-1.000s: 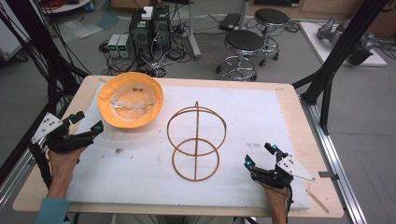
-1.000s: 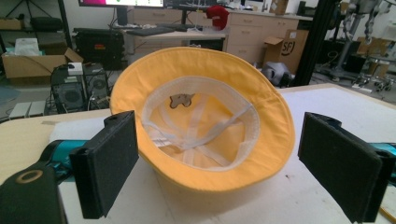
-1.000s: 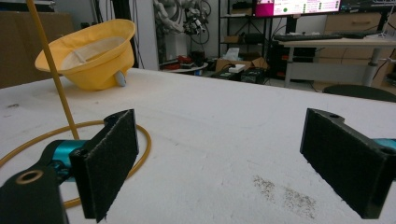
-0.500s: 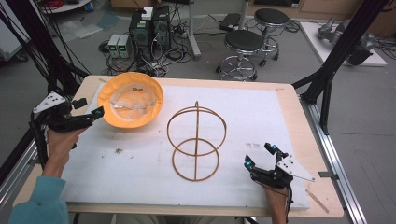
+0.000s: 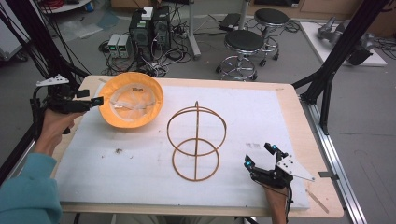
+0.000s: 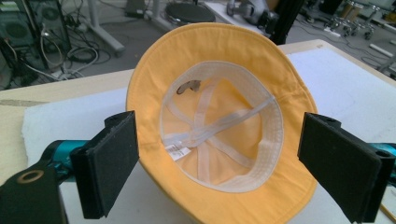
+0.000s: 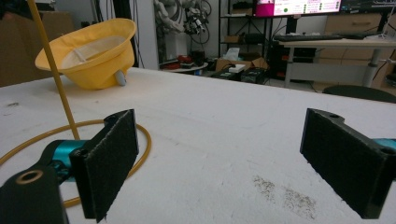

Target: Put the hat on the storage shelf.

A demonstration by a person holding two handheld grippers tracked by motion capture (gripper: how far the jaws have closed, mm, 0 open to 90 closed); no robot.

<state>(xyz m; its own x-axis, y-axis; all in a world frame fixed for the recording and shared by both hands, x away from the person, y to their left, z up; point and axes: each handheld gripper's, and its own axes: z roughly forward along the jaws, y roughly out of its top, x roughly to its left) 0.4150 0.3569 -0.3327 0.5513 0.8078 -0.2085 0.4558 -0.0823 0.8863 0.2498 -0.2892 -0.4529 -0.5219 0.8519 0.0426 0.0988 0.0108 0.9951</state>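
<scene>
The left hand-held gripper (image 5: 95, 101) hovered just left of the yellow hat (image 5: 131, 99), jaws spread wide and empty, approx. level with the brim. The hat lay crown-down, opening up, at the far-left corner of the white mat (image 5: 140, 158) on the tabletop (image 5: 299, 112); the wire stand (image 5: 196, 140) stood to the hat's right, apart from it. The right hand-held gripper (image 5: 258, 156) rested near-right of the stand, jaws released, holding nothing. Risk, as judged: soft brim may fold or slip if pinched at its edge only; a low approach could push the hat across the mat vs. gripping it. Beyond the hat: grey floor, stools (image 5: 245, 44), cabled equipment (image 5: 149, 28).
</scene>
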